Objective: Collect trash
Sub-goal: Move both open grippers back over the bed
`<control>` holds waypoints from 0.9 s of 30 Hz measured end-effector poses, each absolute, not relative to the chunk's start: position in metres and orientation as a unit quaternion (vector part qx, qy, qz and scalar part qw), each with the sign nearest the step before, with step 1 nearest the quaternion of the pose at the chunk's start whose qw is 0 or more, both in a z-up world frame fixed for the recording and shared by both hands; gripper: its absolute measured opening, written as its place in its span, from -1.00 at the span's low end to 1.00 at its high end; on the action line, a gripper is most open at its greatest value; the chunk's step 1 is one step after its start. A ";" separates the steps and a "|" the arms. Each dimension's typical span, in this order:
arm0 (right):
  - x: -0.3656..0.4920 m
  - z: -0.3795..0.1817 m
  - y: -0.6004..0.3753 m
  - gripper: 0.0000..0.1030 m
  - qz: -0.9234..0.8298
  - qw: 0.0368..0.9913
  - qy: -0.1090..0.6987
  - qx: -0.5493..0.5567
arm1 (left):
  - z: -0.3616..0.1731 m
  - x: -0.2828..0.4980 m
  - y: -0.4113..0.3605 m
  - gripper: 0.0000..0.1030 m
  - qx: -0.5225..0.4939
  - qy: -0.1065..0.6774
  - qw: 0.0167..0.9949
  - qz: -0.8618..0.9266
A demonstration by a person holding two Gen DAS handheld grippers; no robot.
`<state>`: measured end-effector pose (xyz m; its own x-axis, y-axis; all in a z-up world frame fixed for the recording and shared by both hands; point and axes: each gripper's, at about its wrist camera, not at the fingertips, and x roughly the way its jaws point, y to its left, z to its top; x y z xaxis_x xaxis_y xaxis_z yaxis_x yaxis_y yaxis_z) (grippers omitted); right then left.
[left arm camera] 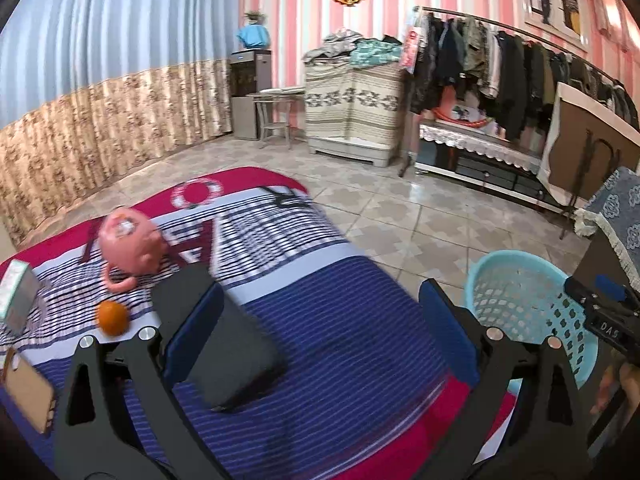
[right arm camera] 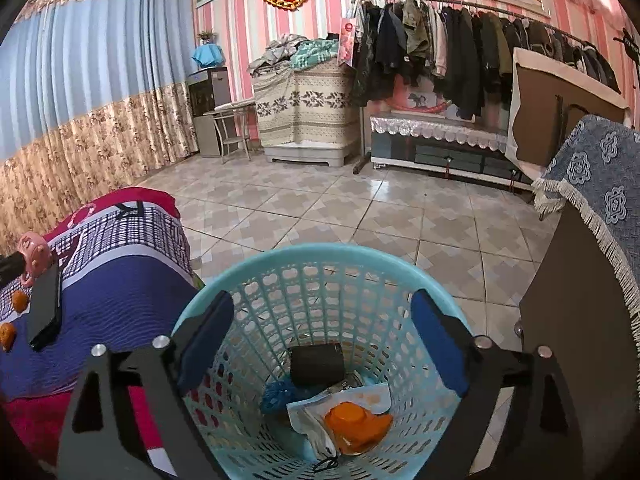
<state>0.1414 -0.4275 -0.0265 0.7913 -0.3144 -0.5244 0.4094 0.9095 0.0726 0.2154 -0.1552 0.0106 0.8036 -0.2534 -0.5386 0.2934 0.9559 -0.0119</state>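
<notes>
The right claw [right arm camera: 322, 344] hangs over the mouth of the light blue basket [right arm camera: 256, 268], its jaws wide apart and gripping nothing. Down in the basket lie an orange plastic piece [right arm camera: 356, 424], a dark cylinder [right arm camera: 316, 364], and crumpled white wrappers [right arm camera: 312, 412] (one part blue). The left claw [left arm camera: 320, 332] stands open too, empty, above the striped bed cover [left arm camera: 340, 300], near a black flat case [left arm camera: 236, 356] by the bed's near edge. An orange [left arm camera: 113, 317] and a pink kettle [left arm camera: 130, 246] sit toward the bed's left side.
</notes>
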 end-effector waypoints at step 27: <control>0.162 -0.022 -0.240 0.91 -0.054 0.958 0.281 -0.007 | 0.004 0.183 0.080 0.88 -0.033 0.299 0.954 0.016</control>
<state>0.1622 -0.2398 -0.0220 0.8361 -0.1075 -0.5379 0.1000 0.9941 -0.0432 0.1830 0.0798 0.0039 0.8209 0.0107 -0.5710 -0.0501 0.9973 -0.0534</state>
